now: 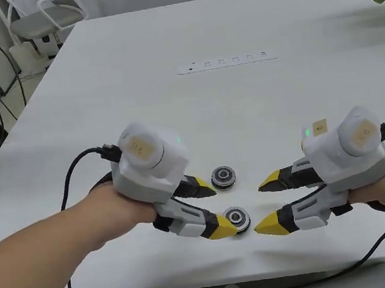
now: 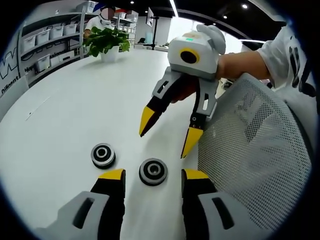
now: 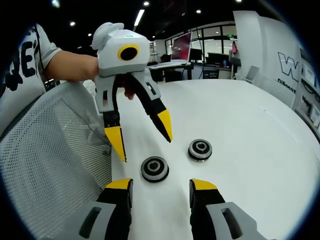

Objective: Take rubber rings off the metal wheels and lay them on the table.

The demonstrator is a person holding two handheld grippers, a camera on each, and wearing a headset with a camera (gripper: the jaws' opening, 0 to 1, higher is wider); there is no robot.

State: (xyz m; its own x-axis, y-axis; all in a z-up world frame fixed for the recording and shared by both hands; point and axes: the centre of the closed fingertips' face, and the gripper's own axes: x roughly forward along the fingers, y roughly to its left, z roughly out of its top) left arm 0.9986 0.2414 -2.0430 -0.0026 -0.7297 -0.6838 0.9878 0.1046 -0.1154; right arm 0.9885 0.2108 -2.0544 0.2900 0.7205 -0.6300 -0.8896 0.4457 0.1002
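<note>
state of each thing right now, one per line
left gripper: open, empty, near wheel just ahead between its jaws
right gripper: open, empty, pointing at the left one
near wheel: flat on table, black rubber ring on
far wheel: flat on table, rubber ring on, apart from both grippers

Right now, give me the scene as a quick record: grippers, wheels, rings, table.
left gripper: open, aimed at near wheel, no contact
right gripper: open, facing the left gripper across the near wheel, no contact
near wheel: flat on table, between the two grippers' tips
far wheel: flat on table, apart from near wheel, untouched
rubber rings: black, on both wheels, not yet removed
table: white; power strip toward the far side
</note>
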